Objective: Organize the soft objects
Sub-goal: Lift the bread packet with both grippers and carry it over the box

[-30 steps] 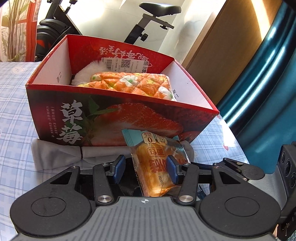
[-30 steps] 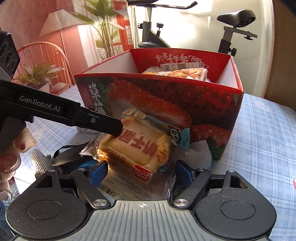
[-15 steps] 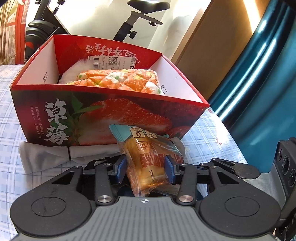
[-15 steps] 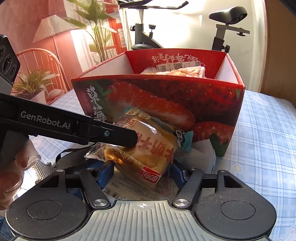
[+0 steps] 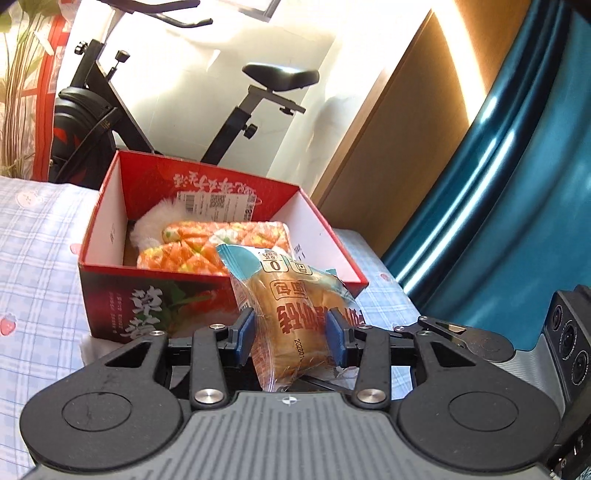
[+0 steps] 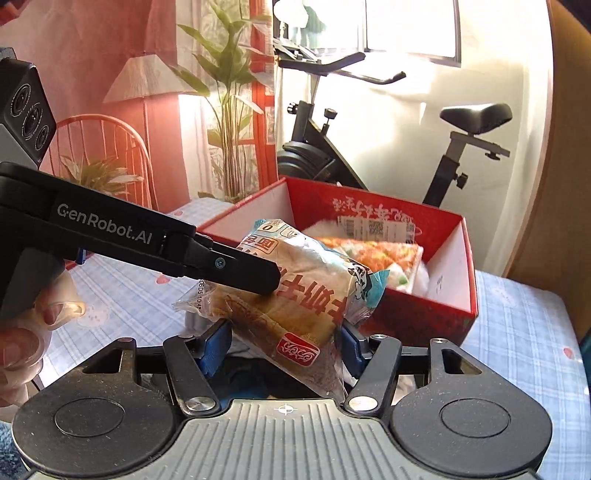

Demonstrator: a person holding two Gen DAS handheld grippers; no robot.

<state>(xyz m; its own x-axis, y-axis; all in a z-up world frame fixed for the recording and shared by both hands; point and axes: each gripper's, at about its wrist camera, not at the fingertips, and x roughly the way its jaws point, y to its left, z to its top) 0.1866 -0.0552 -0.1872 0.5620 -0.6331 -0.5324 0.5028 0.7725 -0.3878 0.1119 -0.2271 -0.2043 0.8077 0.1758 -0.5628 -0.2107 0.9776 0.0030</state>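
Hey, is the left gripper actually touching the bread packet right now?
Touching. In the left wrist view, the left gripper has both blue pads pressed against the sides of the bread packet, which is held clear of the red box.

Hard daylight floods in from the window [image 6: 410, 26] behind my exercise bike [image 6: 369, 147], blowing out the white wall [image 5: 221, 92] in both views. Sun stripes the wooden panel [image 5: 417, 122] and glints off the teal curtain [image 5: 517, 184]. A warm reddish haze washes over the left of my right-hand view. The bread packet [image 5: 295, 314] wrapper shines with glare. Fisheye bending curves the edges, and the gripper bodies closest to the lens sit dark in shade.
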